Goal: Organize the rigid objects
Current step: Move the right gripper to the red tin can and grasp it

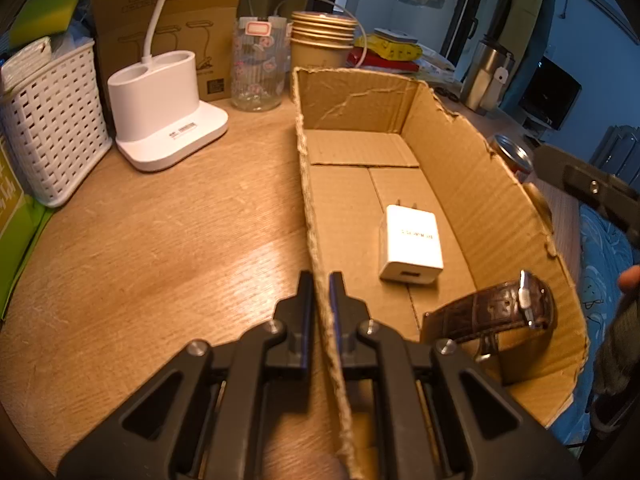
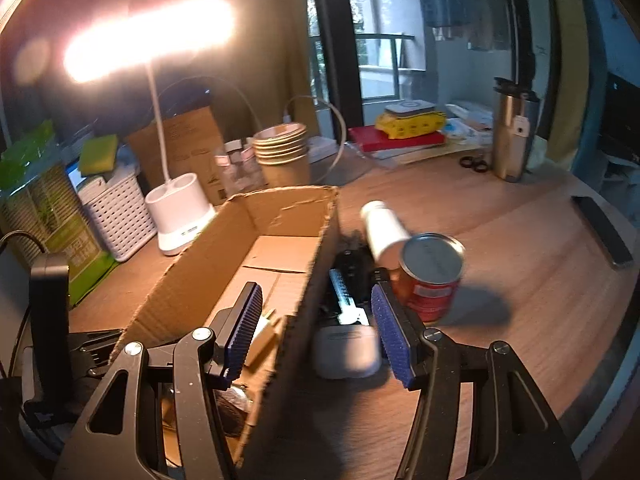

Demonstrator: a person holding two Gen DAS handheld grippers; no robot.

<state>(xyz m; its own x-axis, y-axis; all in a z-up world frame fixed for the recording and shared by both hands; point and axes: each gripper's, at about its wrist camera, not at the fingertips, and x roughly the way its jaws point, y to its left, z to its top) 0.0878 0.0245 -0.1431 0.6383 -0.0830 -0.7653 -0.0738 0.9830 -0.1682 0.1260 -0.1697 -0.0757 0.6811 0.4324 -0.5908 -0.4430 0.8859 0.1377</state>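
Note:
An open cardboard box (image 1: 472,184) stands on the wooden desk. Inside lie a white charger plug (image 1: 410,244) and a brown leather watch (image 1: 492,312). My left gripper (image 1: 321,280) is shut on the box's left wall. In the right wrist view my right gripper (image 2: 316,300) is open and empty, straddling the box's right wall (image 2: 308,280). Just right of the box lie a white earbud case (image 2: 346,350), a black object with a metal part (image 2: 352,280), a white bottle (image 2: 384,230) on its side and a red can (image 2: 432,276).
A white lamp base (image 1: 164,112), a white basket (image 1: 52,128), a glass jar (image 1: 258,64) and stacked paper cups (image 1: 320,40) stand at the back. A steel tumbler (image 2: 512,132), books (image 2: 396,132) and a dark phone (image 2: 604,228) lie to the right.

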